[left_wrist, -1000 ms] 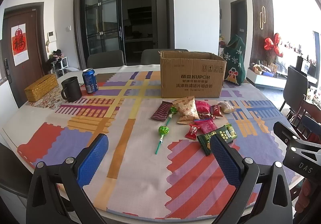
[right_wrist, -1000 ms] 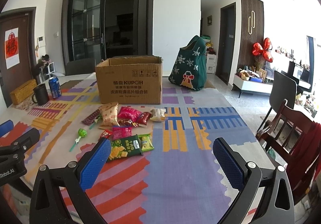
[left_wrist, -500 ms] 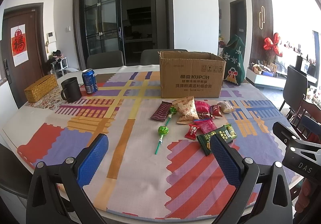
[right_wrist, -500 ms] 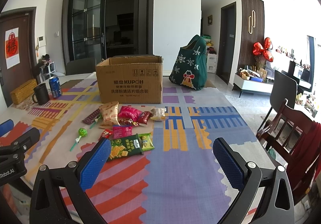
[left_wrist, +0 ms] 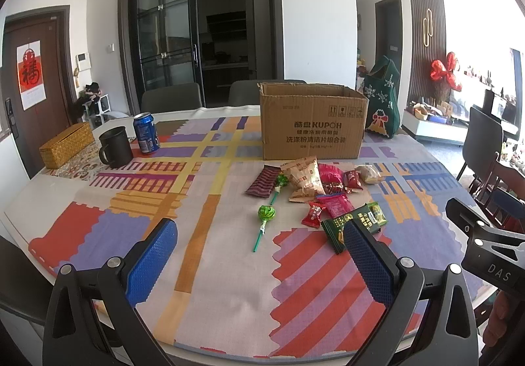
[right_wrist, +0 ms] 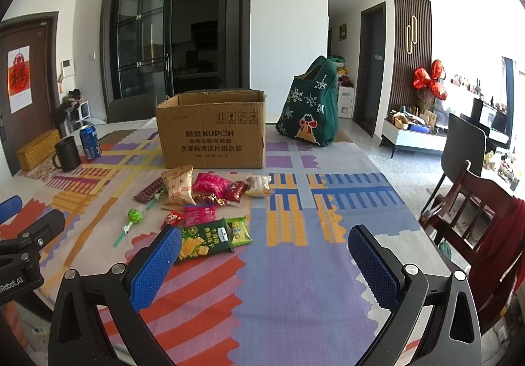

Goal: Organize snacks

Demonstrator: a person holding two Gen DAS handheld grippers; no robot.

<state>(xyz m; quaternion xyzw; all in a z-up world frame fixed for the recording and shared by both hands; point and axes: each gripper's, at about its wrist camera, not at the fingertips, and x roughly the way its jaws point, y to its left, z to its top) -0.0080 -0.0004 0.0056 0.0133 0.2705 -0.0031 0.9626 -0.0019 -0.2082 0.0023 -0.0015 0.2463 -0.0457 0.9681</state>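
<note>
Several snack packets lie in a loose pile [left_wrist: 315, 188] on the patterned tablecloth, in front of an open cardboard box [left_wrist: 311, 123]. The pile also shows in the right wrist view [right_wrist: 203, 198], with the box [right_wrist: 213, 133] behind it. A green lollipop [left_wrist: 266, 213] lies left of the pile, and a dark green cracker pack [right_wrist: 205, 239] lies nearest me. My left gripper [left_wrist: 259, 262] is open and empty above the near table edge. My right gripper [right_wrist: 264, 262] is open and empty, its left finger beside the cracker pack.
A black mug [left_wrist: 115, 146], a blue can [left_wrist: 146, 133] and a woven box [left_wrist: 65, 144] stand at the far left. A green Christmas bag [right_wrist: 310, 108] sits at the far right of the table. A wooden chair [right_wrist: 475, 211] stands by the right edge.
</note>
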